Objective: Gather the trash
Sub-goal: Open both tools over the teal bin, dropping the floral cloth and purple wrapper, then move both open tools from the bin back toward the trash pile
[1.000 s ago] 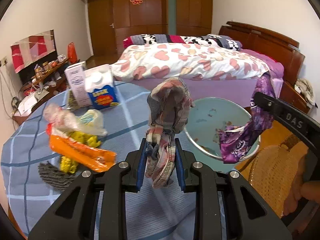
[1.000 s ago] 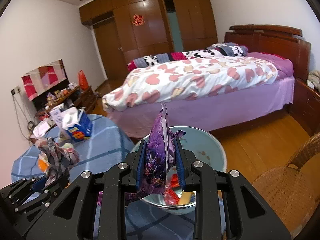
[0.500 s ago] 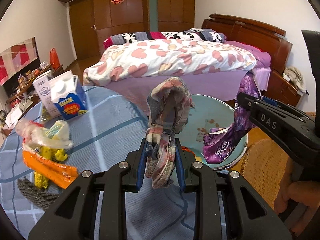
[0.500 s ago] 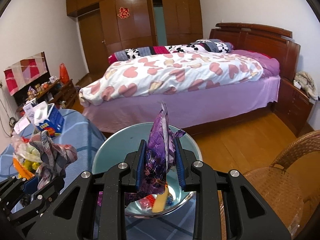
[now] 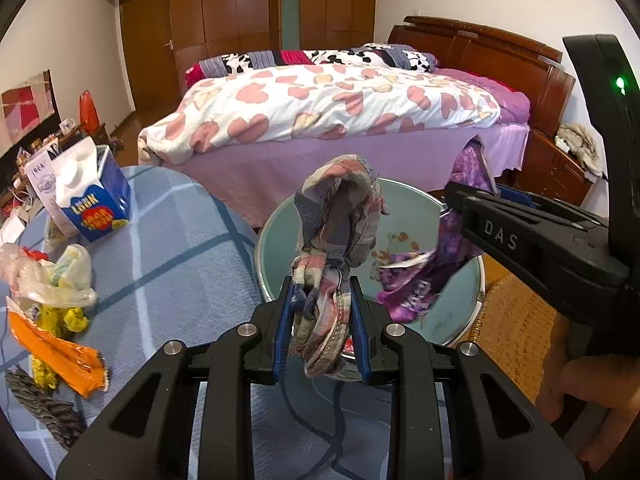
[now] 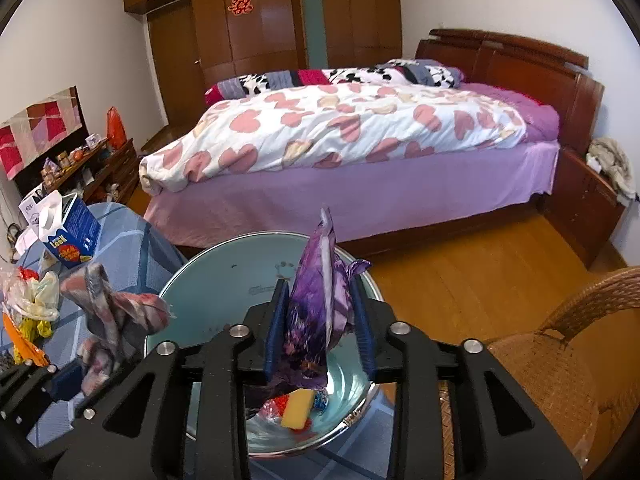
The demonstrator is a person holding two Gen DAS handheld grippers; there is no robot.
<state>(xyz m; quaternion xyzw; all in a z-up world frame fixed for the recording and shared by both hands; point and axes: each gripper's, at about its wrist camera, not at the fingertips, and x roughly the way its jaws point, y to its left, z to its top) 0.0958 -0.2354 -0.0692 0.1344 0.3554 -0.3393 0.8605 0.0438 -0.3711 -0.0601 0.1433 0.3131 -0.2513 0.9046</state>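
My left gripper (image 5: pixel 320 292) is shut on a crumpled plaid cloth scrap (image 5: pixel 340 216), which it holds above the near rim of a pale blue metal bowl (image 5: pixel 280 232). The right gripper (image 6: pixel 320 292) hangs over the same bowl (image 6: pixel 224 276). Its jaws are opening, with a purple foil wrapper (image 6: pixel 316 304) still upright between them and small gaps showing at the pads. In the left wrist view that wrapper (image 5: pixel 416 292) droops into the bowl. Yellow and red scraps (image 6: pixel 298 408) lie at the bottom of the bowl.
On the blue checked tablecloth (image 5: pixel 172 264) to the left are a blue milk carton (image 5: pixel 92 200), a clear plastic bag (image 5: pixel 52 276), an orange wrapper (image 5: pixel 52 352) and a dark rope piece (image 5: pixel 44 404). A wicker chair (image 6: pixel 560 360) stands to the right and a bed (image 6: pixel 360 132) behind.
Both grippers have moved over the bowl and a little lower, so the bowl looks closer. The right jaws stand slightly wider around the purple wrapper. The left grip is unchanged.
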